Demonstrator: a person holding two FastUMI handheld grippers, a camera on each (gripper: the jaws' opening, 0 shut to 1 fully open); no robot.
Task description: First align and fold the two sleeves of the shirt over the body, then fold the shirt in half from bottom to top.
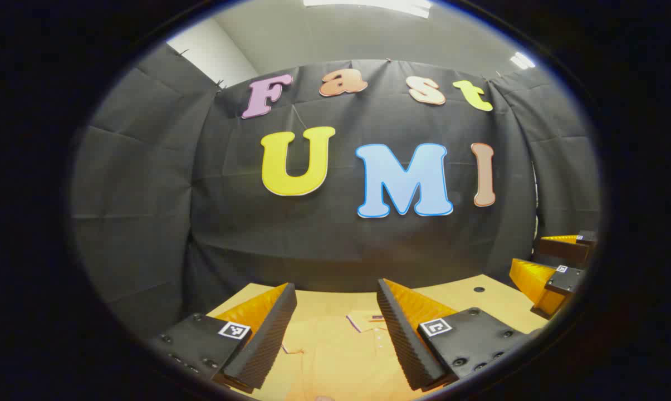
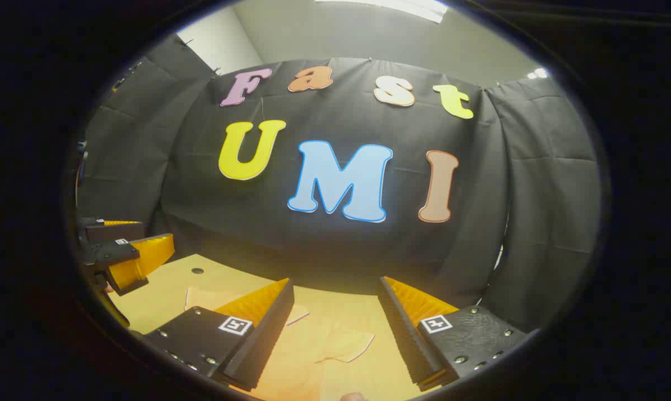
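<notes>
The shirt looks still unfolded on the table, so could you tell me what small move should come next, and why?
Probably lower the right gripper onto the sleeve that lies spread on the table between its open fingers. The shirt lies flat with its collar showing and no sleeve folded over the body, and both grippers, the left gripper too, hang open above it, holding nothing.

A tan counter (image 1: 496, 301) with a small dark hole (image 1: 479, 289) stands before the black cloth wall (image 1: 146, 195); ceiling lights (image 1: 368, 4) above it.

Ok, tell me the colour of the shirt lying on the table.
Pale orange short-sleeved polo shirt, nearly matching the tabletop; clearest in the left gripper view.
</notes>
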